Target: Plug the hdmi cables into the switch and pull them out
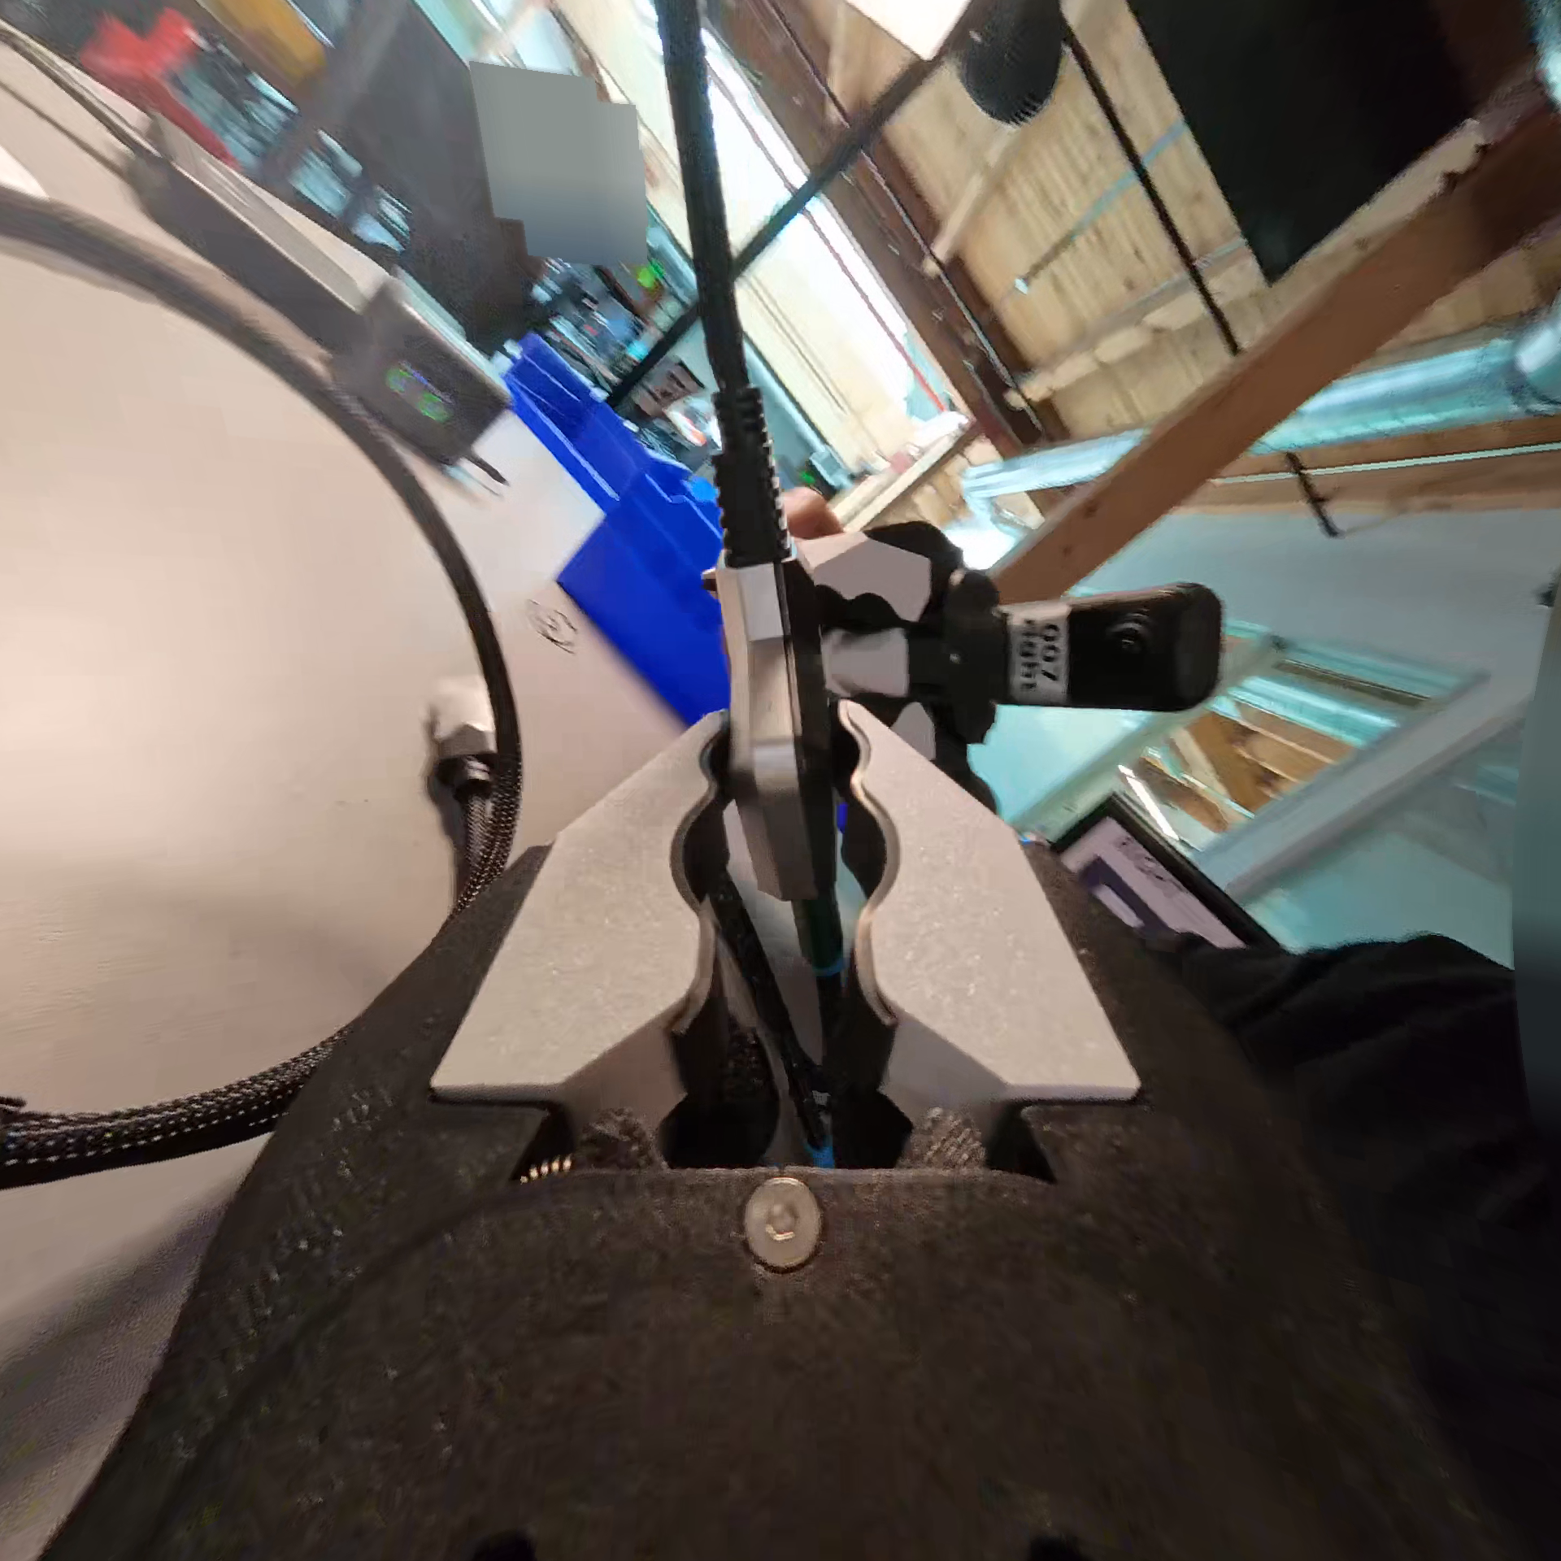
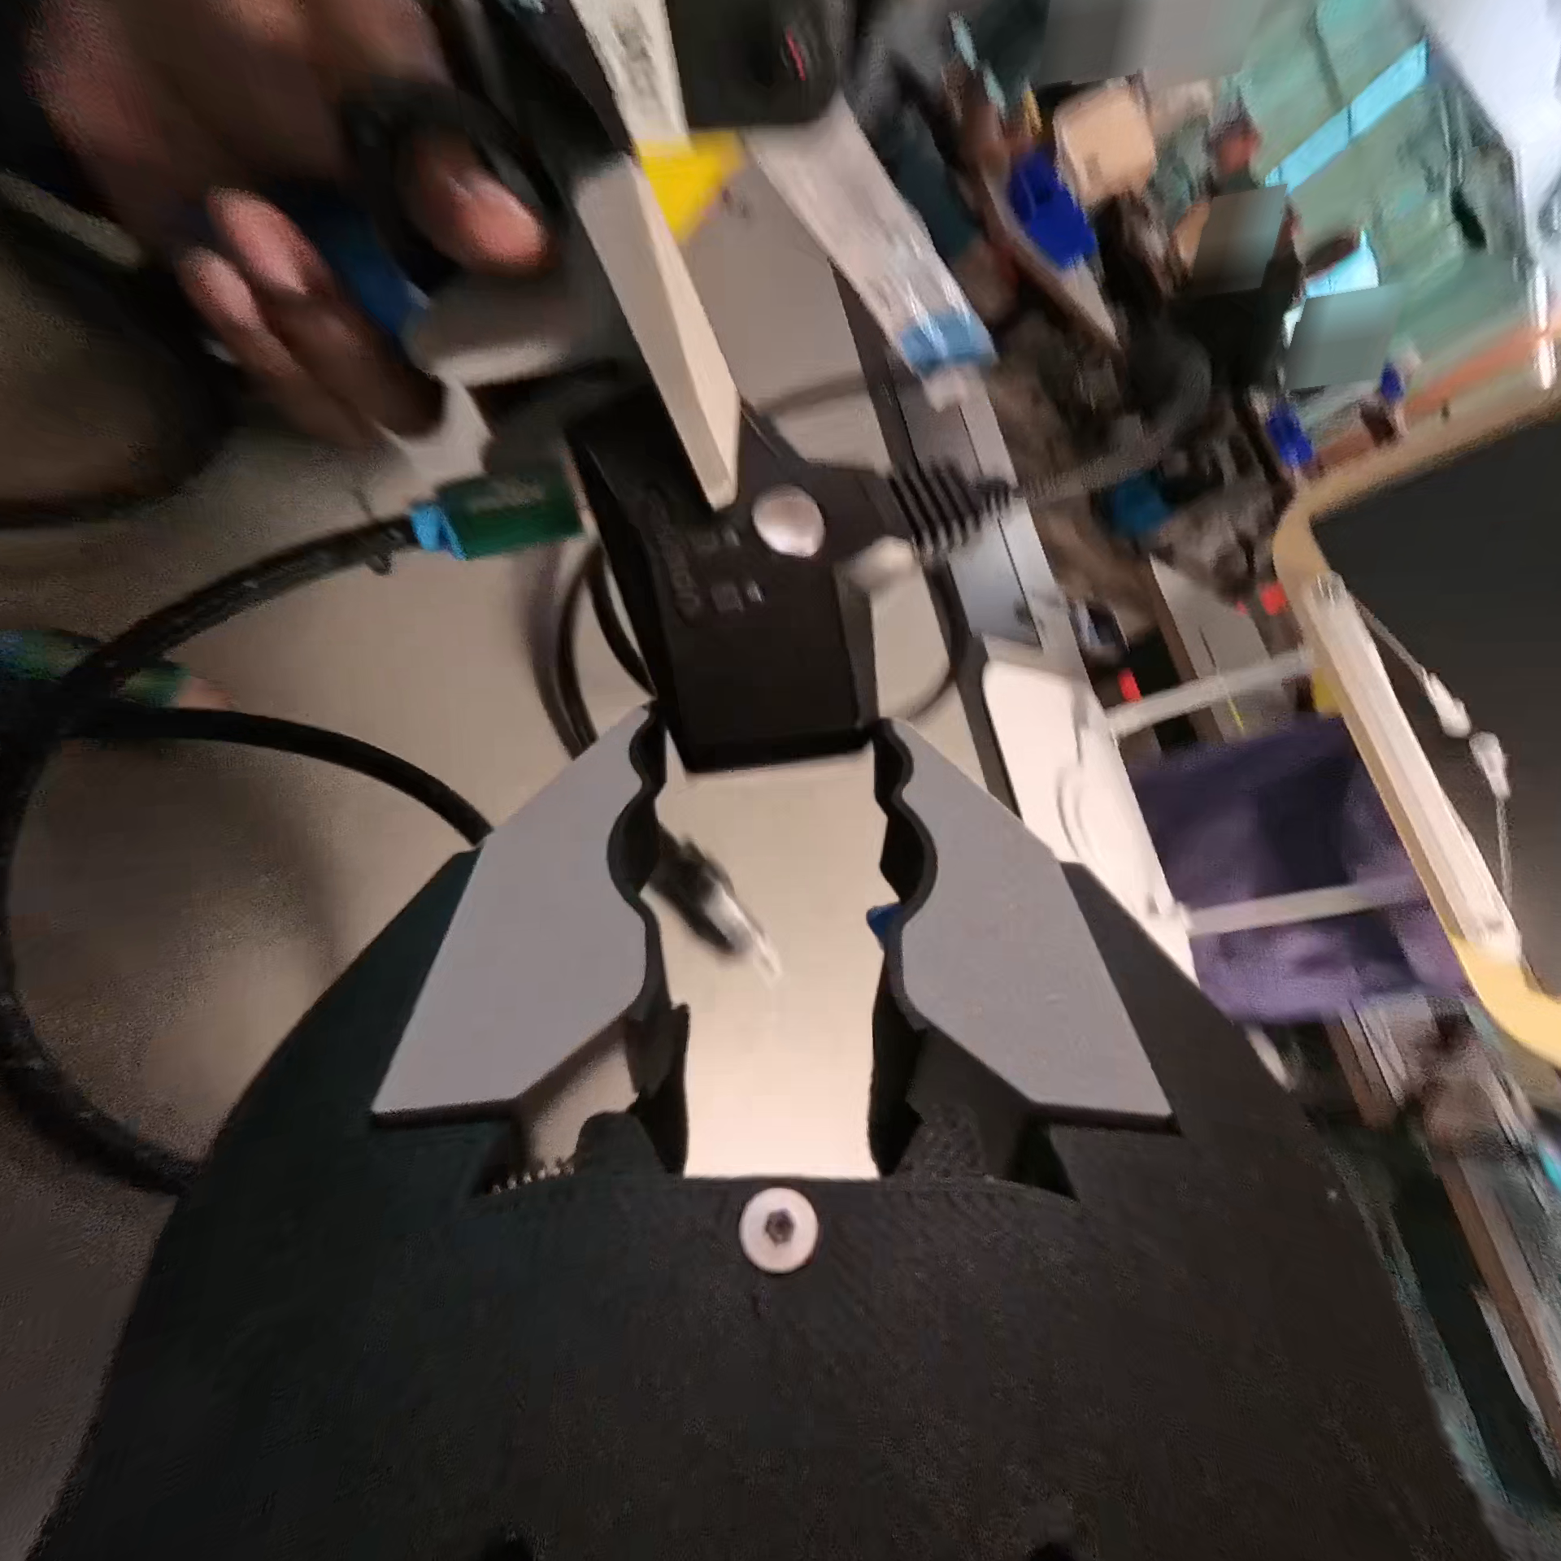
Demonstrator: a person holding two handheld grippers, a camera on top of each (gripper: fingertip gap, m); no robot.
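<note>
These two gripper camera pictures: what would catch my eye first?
In the left wrist view, the grey-padded left gripper has its jaws closed on a flat silver HDMI plug with a black braided cable running up out of frame. In the right wrist view, the right gripper holds the end of a black box-shaped switch, with a green-and-blue plug at its left side. A blurred hand fills the upper left.

Black switch (image 2: 760, 625) tilted, green-cased plug (image 2: 507, 515) seemingly seated, braided cable (image 2: 211, 600) trailing
</note>
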